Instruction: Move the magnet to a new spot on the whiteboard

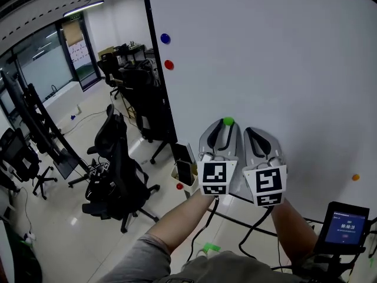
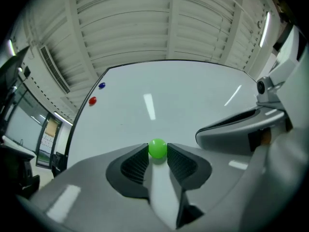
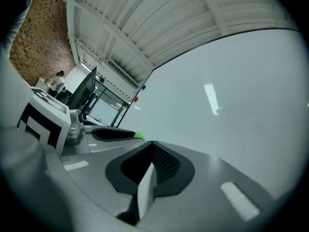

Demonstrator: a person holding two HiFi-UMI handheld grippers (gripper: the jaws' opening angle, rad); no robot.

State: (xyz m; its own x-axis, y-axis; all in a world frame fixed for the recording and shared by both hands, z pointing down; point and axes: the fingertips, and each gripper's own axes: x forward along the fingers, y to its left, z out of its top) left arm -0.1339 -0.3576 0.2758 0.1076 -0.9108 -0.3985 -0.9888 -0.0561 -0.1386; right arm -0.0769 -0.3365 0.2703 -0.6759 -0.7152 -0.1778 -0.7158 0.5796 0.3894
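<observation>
Hiding the sides of the small, round, glossy green magnet (image 2: 158,148), the left claw (image 1: 225,126) pinches it before the whiteboard (image 1: 265,52); contact with the board is unclear. The right claw (image 3: 150,143) is closed, empty.

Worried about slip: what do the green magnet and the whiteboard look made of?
The green magnet looks like smooth moulded plastic, slightly shiny, evenly coloured. The whiteboard is a glossy white coated panel mirroring the ceiling lights; its core cannot be told.
</observation>
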